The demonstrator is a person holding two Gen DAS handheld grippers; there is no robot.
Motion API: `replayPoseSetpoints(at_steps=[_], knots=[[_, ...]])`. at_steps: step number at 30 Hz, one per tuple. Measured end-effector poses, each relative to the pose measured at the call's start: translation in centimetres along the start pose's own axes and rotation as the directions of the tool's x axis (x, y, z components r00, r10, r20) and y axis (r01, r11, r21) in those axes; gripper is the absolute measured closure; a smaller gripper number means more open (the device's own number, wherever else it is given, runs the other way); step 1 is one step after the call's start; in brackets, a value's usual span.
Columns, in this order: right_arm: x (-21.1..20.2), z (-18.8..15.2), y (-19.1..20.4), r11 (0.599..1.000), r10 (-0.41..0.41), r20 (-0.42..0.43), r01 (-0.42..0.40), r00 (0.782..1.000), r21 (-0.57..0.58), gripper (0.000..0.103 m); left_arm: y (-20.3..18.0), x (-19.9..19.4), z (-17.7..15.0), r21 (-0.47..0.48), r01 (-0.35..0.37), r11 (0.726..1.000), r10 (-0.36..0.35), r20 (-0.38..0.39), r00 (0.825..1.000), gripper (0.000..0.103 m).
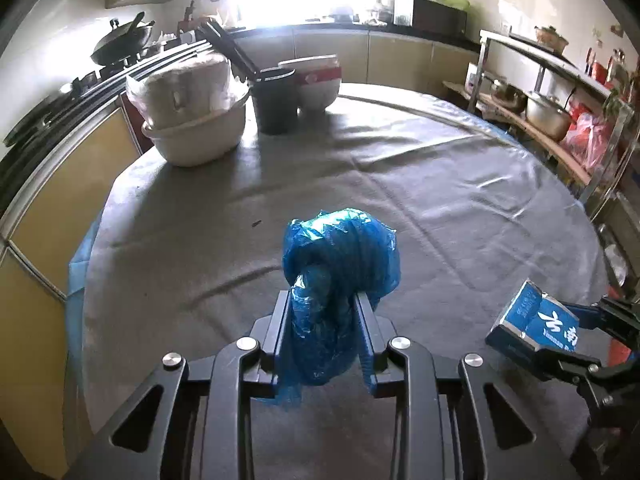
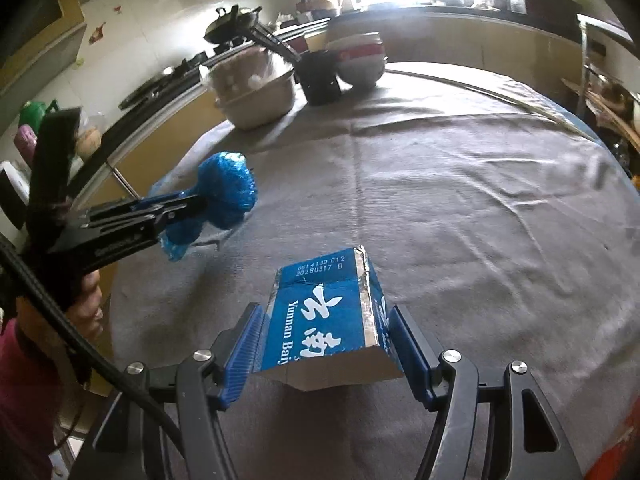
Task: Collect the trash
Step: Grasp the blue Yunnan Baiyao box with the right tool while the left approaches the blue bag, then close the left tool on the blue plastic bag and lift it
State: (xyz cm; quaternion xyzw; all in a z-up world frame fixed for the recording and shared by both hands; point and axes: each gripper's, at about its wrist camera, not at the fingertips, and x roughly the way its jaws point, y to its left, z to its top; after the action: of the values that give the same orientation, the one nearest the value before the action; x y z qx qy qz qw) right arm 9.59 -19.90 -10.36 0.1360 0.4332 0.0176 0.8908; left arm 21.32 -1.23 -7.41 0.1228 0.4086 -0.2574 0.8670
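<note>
Blue plastic fills the left gripper: a wadded bag is pinched at its twisted neck between the two fingers, with the bulk bulging ahead of the tips and a loose tail hanging below them. Gripping the narrow neck rather than the puffy part probably gives the pads something firm to bite, so the slippery film is less likely to slide out. From the right wrist view the bag appears to hang clear of the cloth, off to the left of the right gripper.

That right gripper is closed on a blue box, an opened carton with white lettering and a torn silver edge. The fingers press its two side faces, open end toward the camera, and the card looks a little squashed, which suits trash that need not keep its shape. In the left wrist view the box sits just to the right of the left gripper, near the table's edge.

Both pieces seem lifted, so pickup looks done and a drop-off comes next. No bin shows in either view. Far ahead of both grippers stand a tub, a dark cup and bowls, well apart from the held trash
</note>
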Motion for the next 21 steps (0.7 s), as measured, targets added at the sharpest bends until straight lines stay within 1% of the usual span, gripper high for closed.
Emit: replayPoseSetpoints(at_steps=[4, 9, 12, 14, 17, 21], knots=[[-2.2, -0.4, -1.1, 1.0, 0.003, 0.049, -0.005, 0.999, 0.028, 0.036, -1.4, -2.5, -0.3, -0.021, -0.018, 1.0, 0.018, 0.035, 0.999, 0.072], [-4.3, -1.4, -2.4, 0.998, 0.003, 0.092, -0.009, 0.996, 0.062, 0.036, -4.7, -5.2, -1.2, -0.017, -0.123, 0.992, 0.123, 0.056, 0.991, 0.072], [-5.3, -2.0, -3.0, 0.997, 0.001, 0.111, -0.01, 0.994, 0.079, 0.036, -6.7, -6.1, -1.6, 0.0, -0.167, 0.986, 0.167, 0.061, 0.984, 0.072], [-6.1, -2.4, -3.6, 0.996, -0.006, 0.13, -0.005, 0.992, 0.088, 0.036, -8.5, -6.8, -1.9, 0.025, -0.208, 0.978, 0.206, 0.082, 0.975, 0.072], [-7.0, -2.9, -4.7, 0.995, -0.02, 0.147, 0.005, 0.989, 0.102, 0.036, -10.3, -7.4, -2.2, 0.052, -0.234, 0.971, 0.228, 0.106, 0.968, 0.072], [-7.7, -3.3, -6.3, 0.99, -0.03, 0.159, 0.008, 0.987, 0.138, 0.036, -11.5, -7.4, -2.1, 0.06, -0.247, 0.967, 0.241, 0.097, 0.966, 0.072]])
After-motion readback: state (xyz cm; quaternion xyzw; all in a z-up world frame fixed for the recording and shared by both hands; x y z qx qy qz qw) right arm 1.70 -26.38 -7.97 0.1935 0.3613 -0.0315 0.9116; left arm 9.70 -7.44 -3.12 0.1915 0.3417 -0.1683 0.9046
